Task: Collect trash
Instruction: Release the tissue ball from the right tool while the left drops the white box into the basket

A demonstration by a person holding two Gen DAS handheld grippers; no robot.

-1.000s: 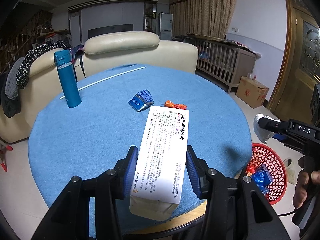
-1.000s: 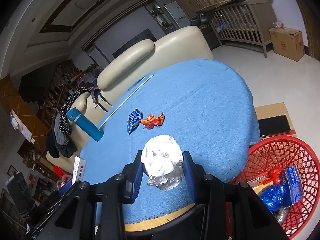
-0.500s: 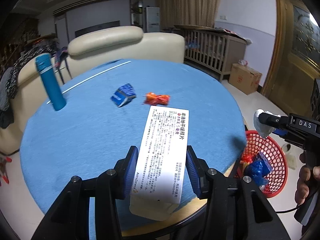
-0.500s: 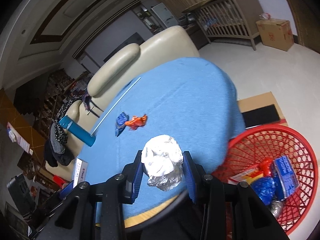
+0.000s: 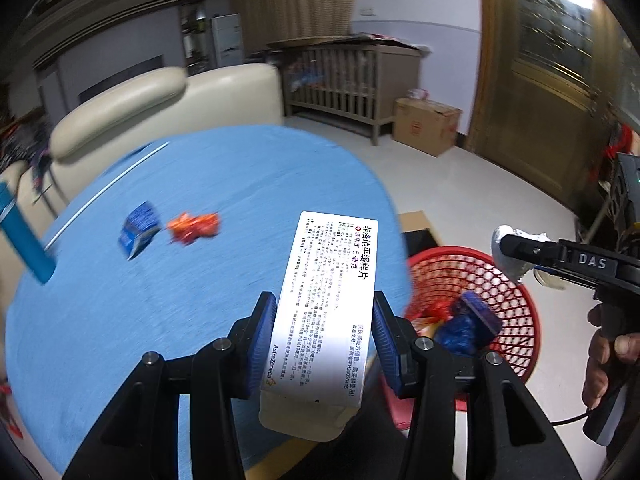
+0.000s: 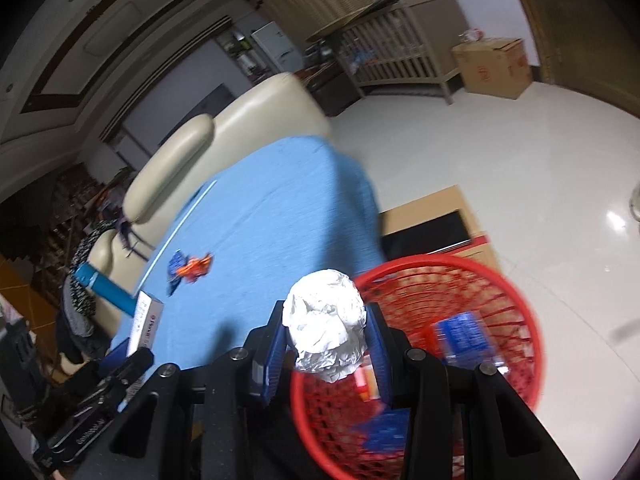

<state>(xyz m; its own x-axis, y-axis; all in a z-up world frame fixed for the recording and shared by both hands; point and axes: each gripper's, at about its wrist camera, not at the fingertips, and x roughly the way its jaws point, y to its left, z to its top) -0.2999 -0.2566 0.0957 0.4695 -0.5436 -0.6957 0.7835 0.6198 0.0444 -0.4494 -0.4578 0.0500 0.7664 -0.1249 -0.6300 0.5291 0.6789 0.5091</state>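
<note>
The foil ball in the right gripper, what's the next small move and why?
Probably open the right gripper and drop it: the crumpled foil ball is clamped between the pads, and the red basket seems to lie right under it, already holding other wrappers.

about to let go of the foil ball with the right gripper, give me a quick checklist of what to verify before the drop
1. Right gripper holds the foil ball firmly between both pads: ok.
2. Foil ball is over the red basket opening: cannot tell; in the right wrist view it sits at the near rim, in the left wrist view it seems beyond the far rim.
3. Basket has room: ok, only some blue and red wrappers at the bottom.
4. Left gripper grips the white medicine box securely: ok.
5. The two grippers are apart from each other: ok.
6. Table trash left: not ok, the blue packet and orange wrapper lie on the blue tablecloth.
</note>
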